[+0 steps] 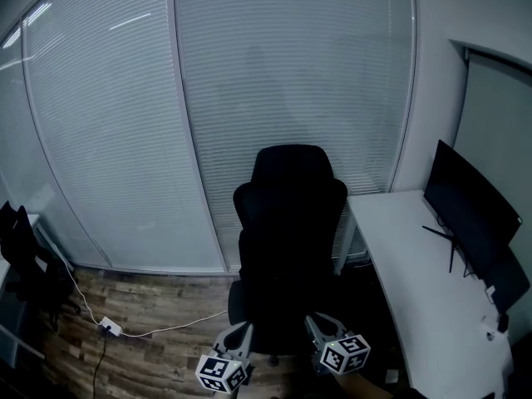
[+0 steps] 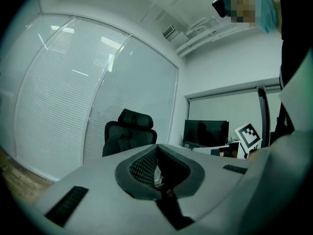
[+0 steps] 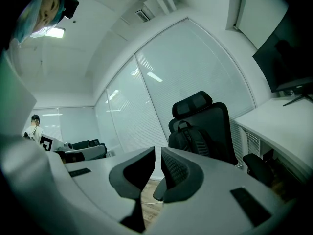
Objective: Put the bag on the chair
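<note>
- The bag [image 3: 195, 140] is a black backpack. It sits on the seat of the office chair [image 3: 221, 126], upright and leaning against the backrest, so I judge that the task is already done.
- In the head view the backpack is black on the black chair [image 1: 291, 223], and I cannot separate it from the chair there.
- My left gripper [image 2: 155, 153] is clenched, pad against pad, with nothing between the jaws.
- My right gripper [image 3: 157, 155] has only a narrow gap between its pads, and this gap is empty. Neither tool touches the backpack; both are in front of the chair, apart from it.
- The backpack looks like soft fabric with padded shoulder straps, so I expect it to give way and sag when lifted. It is not fragile and not slippery.
- It keeps a full shape, so I suppose there is something inside and it has some weight, but I cannot be sure of this.
- If I must move it again, the best place to hold is the small carry loop [image 3: 184, 126] at its top edge. A shoulder strap is the second choice, because the body is too wide for my jaws.
</note>
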